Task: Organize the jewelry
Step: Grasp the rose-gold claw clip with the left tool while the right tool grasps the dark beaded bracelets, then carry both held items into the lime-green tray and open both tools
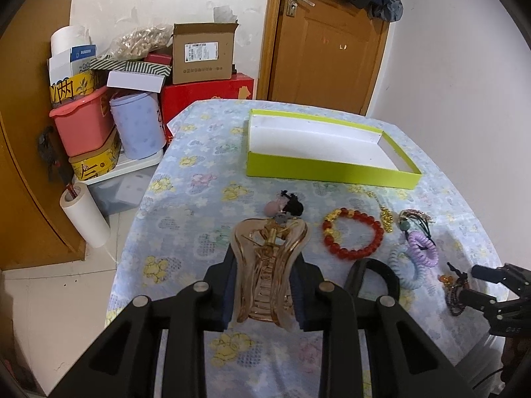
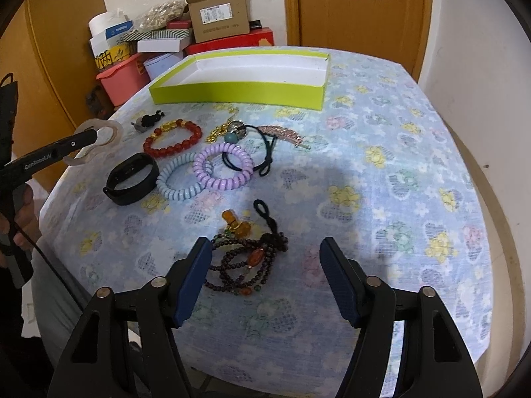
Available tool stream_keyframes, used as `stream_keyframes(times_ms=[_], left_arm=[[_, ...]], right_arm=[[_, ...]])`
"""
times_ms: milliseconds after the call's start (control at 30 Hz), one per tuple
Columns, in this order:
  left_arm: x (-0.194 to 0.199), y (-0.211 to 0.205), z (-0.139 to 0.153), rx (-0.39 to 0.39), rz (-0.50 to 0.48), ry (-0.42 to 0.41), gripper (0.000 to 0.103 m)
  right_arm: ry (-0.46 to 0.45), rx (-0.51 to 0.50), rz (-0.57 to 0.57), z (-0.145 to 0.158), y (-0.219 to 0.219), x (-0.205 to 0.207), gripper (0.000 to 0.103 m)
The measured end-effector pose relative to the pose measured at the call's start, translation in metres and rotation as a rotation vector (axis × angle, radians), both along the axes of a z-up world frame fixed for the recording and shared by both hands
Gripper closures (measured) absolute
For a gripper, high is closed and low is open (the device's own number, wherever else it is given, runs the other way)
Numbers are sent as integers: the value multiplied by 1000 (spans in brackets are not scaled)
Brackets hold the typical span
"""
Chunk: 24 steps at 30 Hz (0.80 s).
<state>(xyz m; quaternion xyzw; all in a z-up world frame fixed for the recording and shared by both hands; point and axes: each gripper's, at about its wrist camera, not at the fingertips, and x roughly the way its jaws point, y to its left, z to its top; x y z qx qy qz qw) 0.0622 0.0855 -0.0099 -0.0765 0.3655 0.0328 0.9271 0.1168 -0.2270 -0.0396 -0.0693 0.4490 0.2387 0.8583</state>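
My left gripper [image 1: 265, 285] is shut on a translucent brown hair claw clip [image 1: 268, 265] and holds it above the table's near left part; the clip also shows in the right wrist view [image 2: 99, 142]. My right gripper [image 2: 265, 278] is open and empty, its pads either side of a dark beaded necklace [image 2: 249, 265] with amber beads. An empty lime-green tray [image 1: 332, 167] sits at the far side of the table. A red bead bracelet [image 1: 353, 235], lilac [image 2: 222, 165] and pale blue [image 2: 179, 182] coil hair ties and a black band [image 2: 132, 179] lie between.
The table has a blue floral cloth [image 2: 381, 172]. A gold chain [image 1: 385, 215], a black hair tie [image 2: 262, 156], a pink barrette [image 2: 282, 132] and a small black clip [image 1: 292, 205] lie near the tray. Boxes and tubs [image 1: 132, 99] are stacked left of the table, by a wooden door [image 1: 332, 49].
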Motion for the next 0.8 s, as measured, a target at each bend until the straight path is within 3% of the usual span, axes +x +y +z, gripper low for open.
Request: stream_keyframes(times_ms=[67,167,267,300,800], left_arm=[[-2,-1,3,-3,0,-5,74],[-4,-3,6,-5,-2,-11,74],[-6,-6,9,-3,-7,-18,74],[-7,-7,10,-3,-8,-20,74],[-16,-32,33,4,-53,-57,74]], right_arm=[[12,-8,9,-3,3,0,60],[6,-21,22,-5,6,-2,67],[8,-22,28,-5,5,-2,90],[10,-17,31,-4,5,-2,92],[-59,46,38,26,-5,-4,93]])
